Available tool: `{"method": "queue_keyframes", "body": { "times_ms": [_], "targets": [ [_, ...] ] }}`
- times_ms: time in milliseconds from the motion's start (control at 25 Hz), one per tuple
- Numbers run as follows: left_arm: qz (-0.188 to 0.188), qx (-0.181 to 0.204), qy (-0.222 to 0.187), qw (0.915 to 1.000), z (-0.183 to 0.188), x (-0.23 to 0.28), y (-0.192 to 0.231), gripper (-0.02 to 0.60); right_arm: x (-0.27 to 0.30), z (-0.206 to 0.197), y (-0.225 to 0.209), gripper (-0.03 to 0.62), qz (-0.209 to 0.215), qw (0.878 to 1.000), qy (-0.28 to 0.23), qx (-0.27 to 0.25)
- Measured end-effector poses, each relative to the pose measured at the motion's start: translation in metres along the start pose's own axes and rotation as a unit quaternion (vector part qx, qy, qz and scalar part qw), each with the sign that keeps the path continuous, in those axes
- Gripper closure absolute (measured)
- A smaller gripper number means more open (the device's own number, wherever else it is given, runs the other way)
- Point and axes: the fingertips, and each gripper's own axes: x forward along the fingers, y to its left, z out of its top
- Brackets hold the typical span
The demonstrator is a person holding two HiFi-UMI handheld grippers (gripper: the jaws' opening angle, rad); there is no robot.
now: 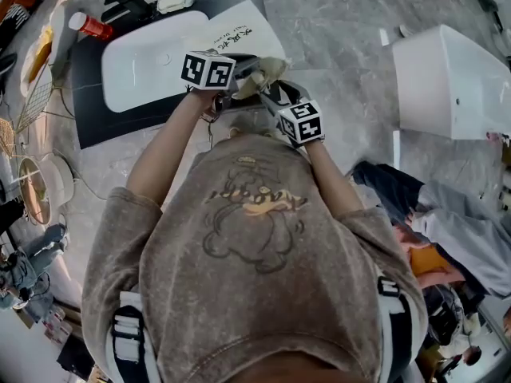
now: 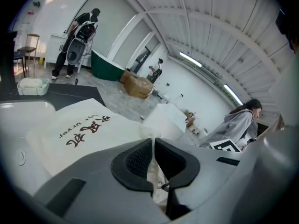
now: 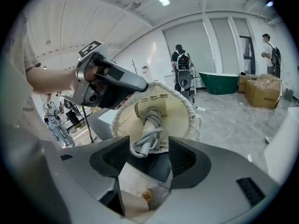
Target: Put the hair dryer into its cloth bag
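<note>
The left gripper (image 2: 153, 143) clamps the rim of the cloth bag (image 3: 183, 112). The right gripper (image 3: 149, 149) gapes empty just short of the hair dryer (image 3: 150, 107) lying inside.

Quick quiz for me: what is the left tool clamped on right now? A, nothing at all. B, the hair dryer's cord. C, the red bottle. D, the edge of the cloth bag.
D: in the left gripper view the left tool has its jaws pressed together on a thin fold of the cloth bag, while the hair dryer with its wound cord sits in the bag's mouth.
</note>
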Motion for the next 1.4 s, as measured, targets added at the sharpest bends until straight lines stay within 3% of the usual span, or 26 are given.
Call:
{"method": "queue_keyframes", "body": {
  "times_ms": [360,840,1400],
  "targets": [
    [0.007,-0.002,-0.002,1.0,-0.002,0.001,0.003,0.545,-0.001,-0.028,0.011,0.362,0.009,0.999,0.04,0.0],
    [0.008,-0.003,-0.001,1.0,-0.004,0.001,-0.001,0.545,0.01,-0.017,0.015,0.426,0.011,0.999,0.048,-0.013],
    [0.003,-0.009,-0.004,0.9999,-0.006,0.001,-0.001,0.545,0.006,-0.013,0.013,0.444,0.005,0.999,0.044,-0.022]
  ]
}}
